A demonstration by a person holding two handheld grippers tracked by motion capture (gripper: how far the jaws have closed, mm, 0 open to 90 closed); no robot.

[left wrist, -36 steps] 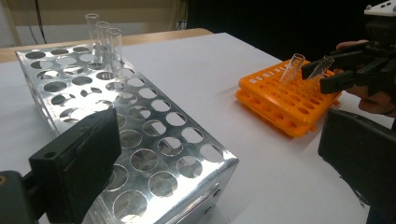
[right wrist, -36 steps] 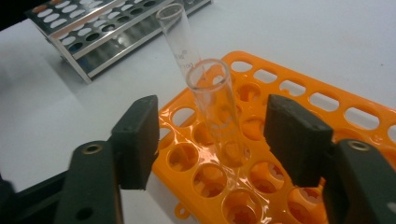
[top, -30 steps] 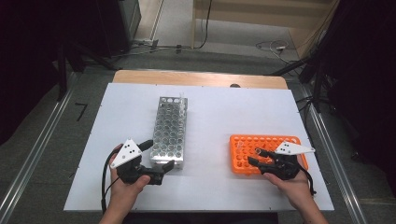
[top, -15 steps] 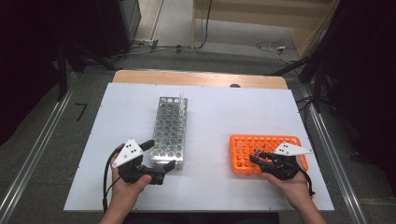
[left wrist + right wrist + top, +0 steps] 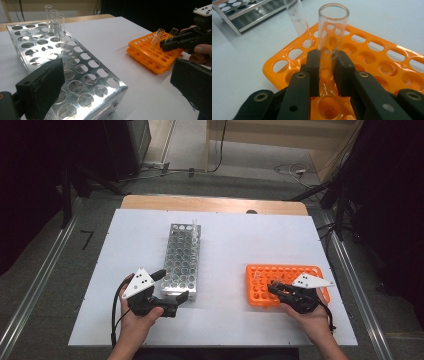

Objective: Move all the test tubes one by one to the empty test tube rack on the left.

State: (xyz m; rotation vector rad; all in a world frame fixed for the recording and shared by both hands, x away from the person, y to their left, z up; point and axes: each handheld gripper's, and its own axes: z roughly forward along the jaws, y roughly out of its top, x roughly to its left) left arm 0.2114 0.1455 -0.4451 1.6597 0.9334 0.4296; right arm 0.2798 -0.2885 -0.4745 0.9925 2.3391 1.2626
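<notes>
High view first: the white counter [image 5: 225, 245] carries everything, with a steel tube rack [image 5: 182, 260] left of centre and an orange rack [image 5: 285, 282] near the right edge. A few glass tubes [image 5: 53, 18] stand at the steel rack's far end.

Next in size are the two hand-held tools. The left gripper [image 5: 172, 302] rests at the near end of the steel rack, its jaws spread wide with nothing between them, as the left gripper view shows. The right gripper [image 5: 274, 287] sits over the near-left part of the orange rack. Its jaws have just been closing, and the right gripper view shows the pads now clenched on an empty glass tube [image 5: 332, 37] that stands in a hole there, leaning slightly. A second tube [image 5: 298, 20] leans in a neighbouring hole just to its left in that view.

By my reading, the step in hand is the pick-up: the grip is made and the tube is still seated. The next move likely calls for a straight lift along the tube's own axis until its bottom clears the hole, without knocking the neighbour, then a carry leftward toward a free hole in the steel rack.
</notes>
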